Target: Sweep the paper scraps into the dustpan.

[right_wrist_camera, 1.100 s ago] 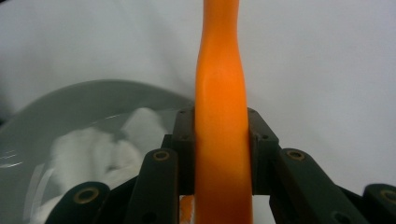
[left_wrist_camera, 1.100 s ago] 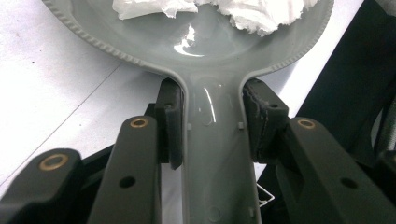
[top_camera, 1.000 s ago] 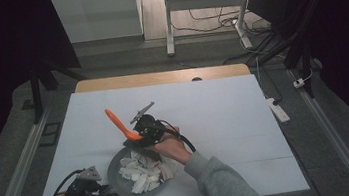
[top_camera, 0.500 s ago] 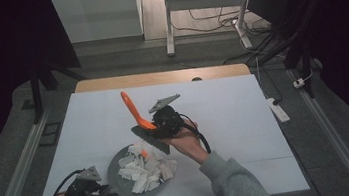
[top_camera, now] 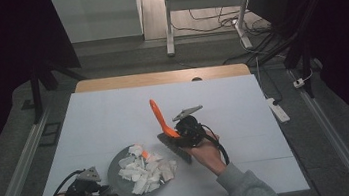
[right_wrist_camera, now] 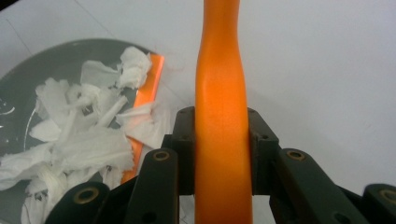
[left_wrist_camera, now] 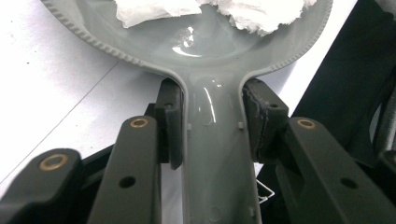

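White table (top_camera: 243, 99) — one grey pan (top_camera: 117, 169), one orange spatula (top_camera: 160, 117), two tongs.

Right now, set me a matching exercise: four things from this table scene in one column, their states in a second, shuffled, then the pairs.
Things:
1. grey pan
2. orange spatula
3. torn white paper
4. white tabletop

States:
A. heaped inside the pan
B. handle clamped by the right gripper
C. handle clamped by the left gripper
D. lying under the pan

Pairs: 1-C, 2-B, 3-A, 4-D
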`<state>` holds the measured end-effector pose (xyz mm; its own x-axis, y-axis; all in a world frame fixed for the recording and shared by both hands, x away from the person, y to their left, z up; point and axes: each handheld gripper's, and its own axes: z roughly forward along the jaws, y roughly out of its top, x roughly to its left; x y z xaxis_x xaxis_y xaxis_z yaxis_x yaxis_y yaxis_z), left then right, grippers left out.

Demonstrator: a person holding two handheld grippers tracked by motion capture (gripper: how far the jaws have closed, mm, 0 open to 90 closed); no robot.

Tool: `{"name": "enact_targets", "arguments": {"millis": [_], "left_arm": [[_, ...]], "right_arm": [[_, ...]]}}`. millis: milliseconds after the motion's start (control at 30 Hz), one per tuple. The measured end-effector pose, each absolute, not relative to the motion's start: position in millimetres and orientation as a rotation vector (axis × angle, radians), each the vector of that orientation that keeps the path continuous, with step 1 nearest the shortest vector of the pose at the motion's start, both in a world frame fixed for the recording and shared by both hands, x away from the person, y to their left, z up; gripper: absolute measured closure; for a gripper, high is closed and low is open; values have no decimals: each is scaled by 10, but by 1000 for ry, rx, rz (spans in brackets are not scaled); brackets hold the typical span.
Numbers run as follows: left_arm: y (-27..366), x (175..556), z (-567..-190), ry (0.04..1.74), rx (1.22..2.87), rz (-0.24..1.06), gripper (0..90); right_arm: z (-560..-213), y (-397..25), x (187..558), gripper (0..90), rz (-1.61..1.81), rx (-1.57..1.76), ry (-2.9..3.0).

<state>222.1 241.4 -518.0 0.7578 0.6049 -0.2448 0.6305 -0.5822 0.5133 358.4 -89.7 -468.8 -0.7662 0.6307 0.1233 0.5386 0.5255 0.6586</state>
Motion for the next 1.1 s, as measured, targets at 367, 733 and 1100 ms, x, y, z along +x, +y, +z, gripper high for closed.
{"name": "enact_targets", "arguments": {"millis": [367,733,1100], "left_arm": [[2395,2218,-5174,923,2368,-53,620],[2388,2221,-5180,925,2368,-54,621],[2388,2215,-5190,931,2357,-52,621]], "right_arm": [[-4789,-514,3476,702,1067,987,2674],[-4768,-72,3385,702,1194,876,2738],[-4444,-298,3415,701,1369,866,2623]]}}
